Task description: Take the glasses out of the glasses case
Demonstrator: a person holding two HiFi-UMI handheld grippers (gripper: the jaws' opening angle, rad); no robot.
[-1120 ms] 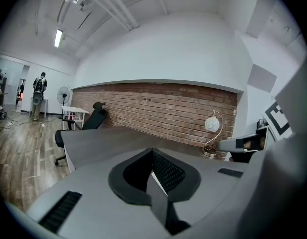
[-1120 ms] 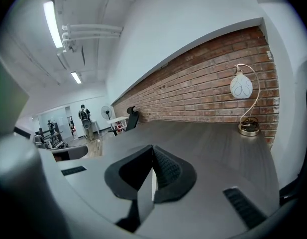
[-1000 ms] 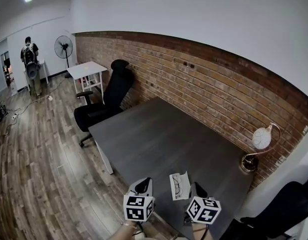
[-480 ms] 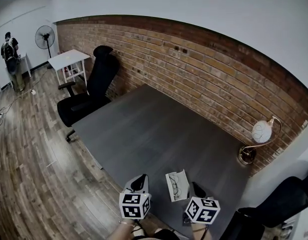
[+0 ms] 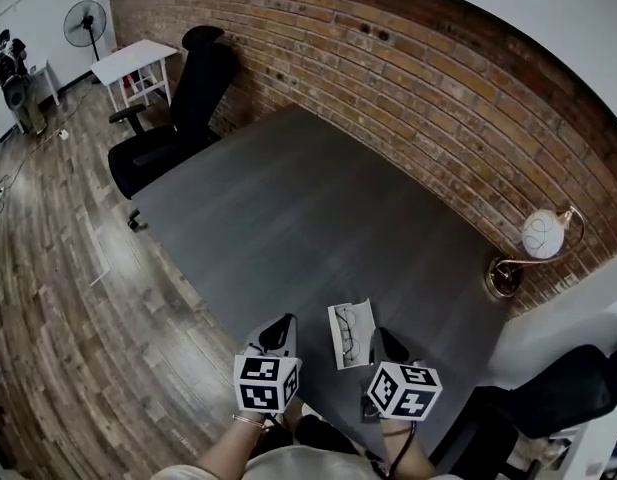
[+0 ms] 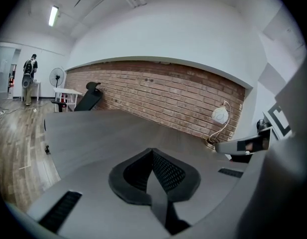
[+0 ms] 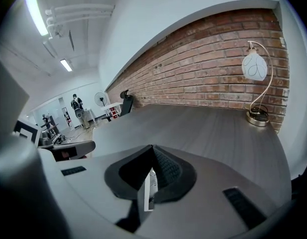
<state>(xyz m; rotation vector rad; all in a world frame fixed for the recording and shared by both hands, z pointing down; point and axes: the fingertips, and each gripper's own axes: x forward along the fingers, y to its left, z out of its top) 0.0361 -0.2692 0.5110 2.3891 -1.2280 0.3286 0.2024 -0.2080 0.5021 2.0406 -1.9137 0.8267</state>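
Observation:
A white glasses case [image 5: 365,319] lies open near the front edge of the dark grey table [image 5: 308,198], with dark-framed glasses [image 5: 349,336] resting in it. My left gripper [image 5: 279,328] hangs just left of the case, jaws pressed together and holding nothing; in the left gripper view its pads [image 6: 165,171] meet in a line. My right gripper [image 5: 381,339] sits close against the case's right side, also shut. In the right gripper view a white sliver of the case [image 7: 149,187] shows through the slit below the closed pads [image 7: 165,168].
A globe lamp [image 5: 541,236] stands at the table's far right by the brick wall. A black office chair [image 5: 178,108] is at the table's far left end, another chair [image 5: 573,398] at lower right. A white side table [image 5: 133,60], a fan [image 5: 85,23] and a person [image 5: 10,68] stand far off.
The head view has tipped downward and closer, so the table fills more of the frame. Both grippers and the open case keep the same places relative to each other.

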